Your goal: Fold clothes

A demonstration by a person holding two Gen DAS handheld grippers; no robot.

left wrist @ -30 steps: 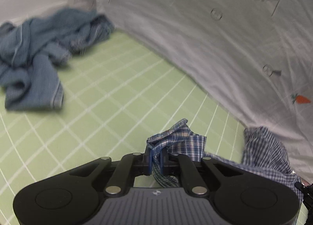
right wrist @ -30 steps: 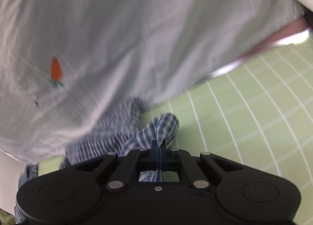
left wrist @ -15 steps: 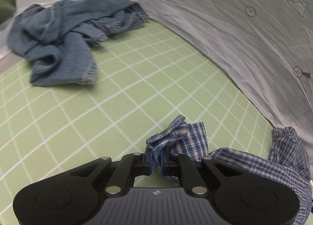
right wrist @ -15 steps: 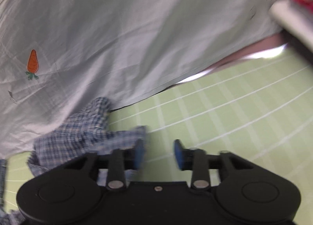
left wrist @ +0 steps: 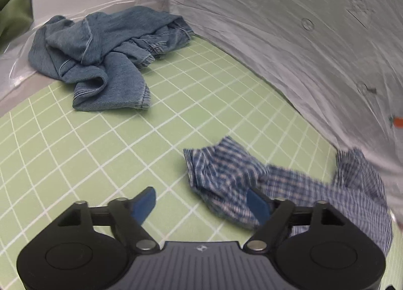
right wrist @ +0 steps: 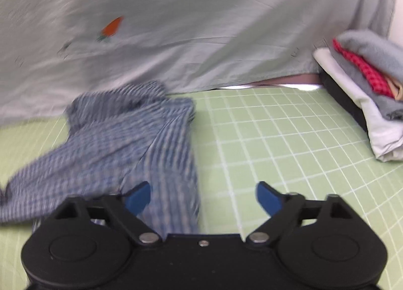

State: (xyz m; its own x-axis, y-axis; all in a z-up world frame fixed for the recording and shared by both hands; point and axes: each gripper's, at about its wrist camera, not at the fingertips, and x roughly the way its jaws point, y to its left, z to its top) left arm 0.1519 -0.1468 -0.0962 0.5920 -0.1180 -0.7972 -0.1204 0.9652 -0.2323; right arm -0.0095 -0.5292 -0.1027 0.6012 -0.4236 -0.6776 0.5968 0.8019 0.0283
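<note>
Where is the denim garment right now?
In the left wrist view the denim garment lies crumpled at the upper left, on the far edge of the green grid mat, apart from the plaid shirt.

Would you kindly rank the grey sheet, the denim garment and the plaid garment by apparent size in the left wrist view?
1. Grey sheet, largest.
2. Denim garment and plaid garment look alike; the plaid lies nearer the camera, so their order is unsure.

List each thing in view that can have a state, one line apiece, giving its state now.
left gripper: open, empty.
right gripper: open, empty.
plaid shirt: released, lying rumpled on the mat, unfolded.
denim garment: crumpled heap, unfolded.
clothes stack: folded, piled at the mat's edge.
</note>
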